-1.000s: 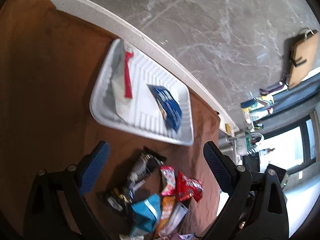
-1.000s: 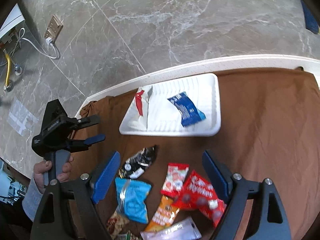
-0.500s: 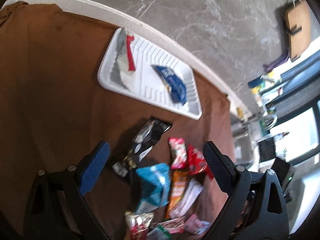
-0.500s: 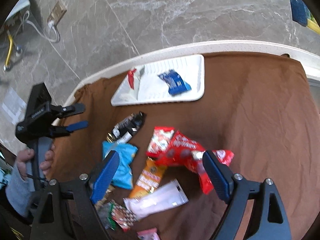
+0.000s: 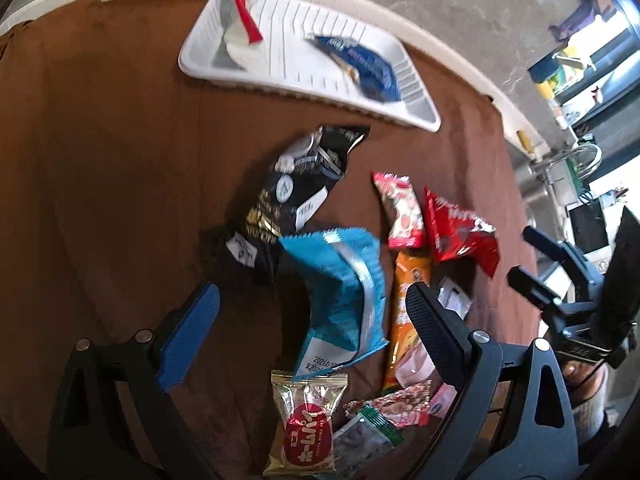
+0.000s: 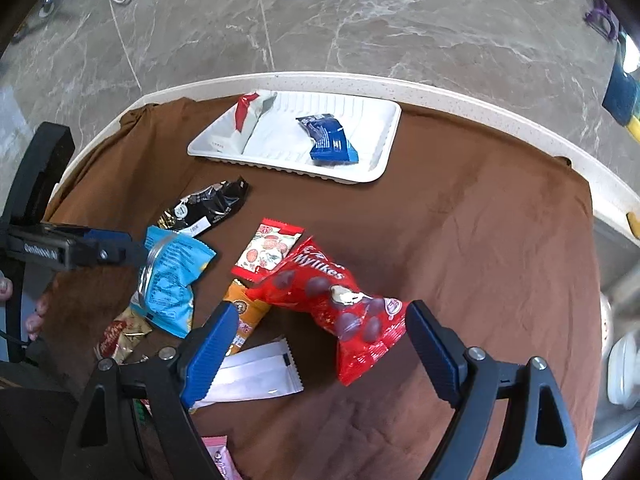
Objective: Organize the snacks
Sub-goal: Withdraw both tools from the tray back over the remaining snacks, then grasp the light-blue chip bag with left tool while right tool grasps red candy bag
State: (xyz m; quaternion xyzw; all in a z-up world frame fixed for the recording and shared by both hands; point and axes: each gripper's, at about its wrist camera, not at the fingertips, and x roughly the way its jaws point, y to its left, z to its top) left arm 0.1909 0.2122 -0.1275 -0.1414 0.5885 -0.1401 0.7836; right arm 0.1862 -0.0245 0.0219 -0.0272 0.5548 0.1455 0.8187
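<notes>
Right wrist view puts our right gripper wide and empty over the red bag; left gripper likewise over the teal bag. Next we close, then carry to the far tray.

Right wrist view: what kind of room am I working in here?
Probably a home kitchen or dining area: a rounded table under a brown cloth, marble-look floor tiles, and shelves beside what looks like a sink faucet.

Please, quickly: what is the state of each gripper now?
Left gripper: open, holding nothing, above the light blue packet.
Right gripper: open, holding nothing, above the red bag.
</notes>
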